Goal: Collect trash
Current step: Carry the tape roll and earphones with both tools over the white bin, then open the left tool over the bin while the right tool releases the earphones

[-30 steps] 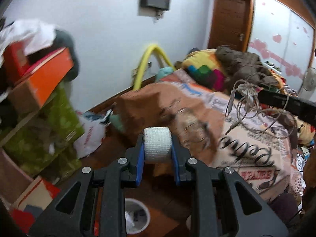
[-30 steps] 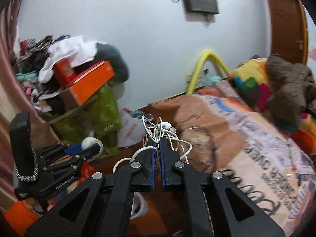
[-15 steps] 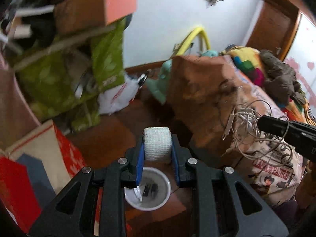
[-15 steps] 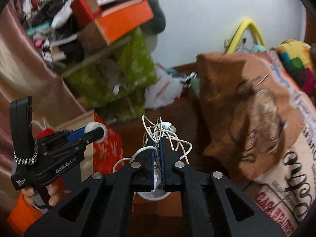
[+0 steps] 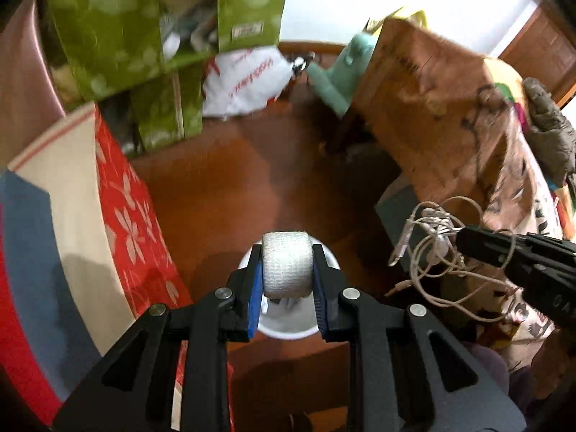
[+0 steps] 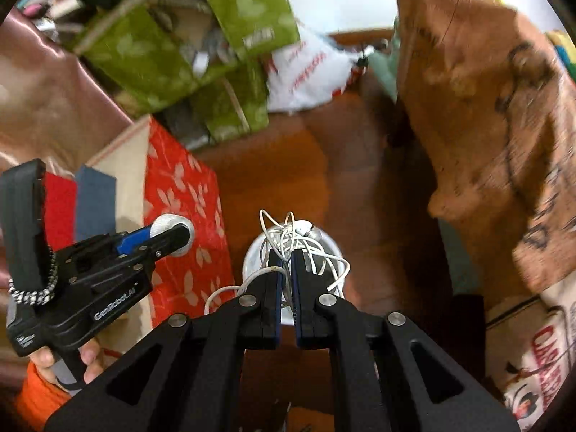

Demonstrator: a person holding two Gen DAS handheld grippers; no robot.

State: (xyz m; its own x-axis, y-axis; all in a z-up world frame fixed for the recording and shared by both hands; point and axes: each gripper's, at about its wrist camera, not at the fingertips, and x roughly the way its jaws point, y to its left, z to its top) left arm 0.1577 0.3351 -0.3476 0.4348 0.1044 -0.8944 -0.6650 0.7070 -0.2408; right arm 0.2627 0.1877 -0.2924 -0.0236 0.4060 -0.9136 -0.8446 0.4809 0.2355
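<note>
My left gripper (image 5: pixel 287 252) is shut on a white roll of gauze tape (image 5: pixel 287 270), which hangs over a small white bin (image 5: pixel 288 333) on the wooden floor. My right gripper (image 6: pixel 286 255) is shut on a tangle of white cables (image 6: pixel 288 234) above the same white bin (image 6: pixel 252 255). In the left wrist view the right gripper (image 5: pixel 462 237) comes in from the right with the cable tangle (image 5: pixel 428 248). In the right wrist view the left gripper (image 6: pixel 172 232) sits to the left with the roll (image 6: pixel 169 225), held by a hand (image 6: pixel 86 363).
A red flowered bag (image 5: pixel 133 230) stands just left of the bin. Green patterned bags (image 5: pixel 108 28) and a white plastic bag (image 5: pixel 244 79) lie further back. A bed with a brown printed blanket (image 5: pixel 432 108) rises on the right. Wooden floor (image 5: pixel 223 187) lies between them.
Both grippers have sunk and tipped downward, from facing the bed and wall to facing the floor. The white bin has grown larger beneath them. Both grips are unchanged.
</note>
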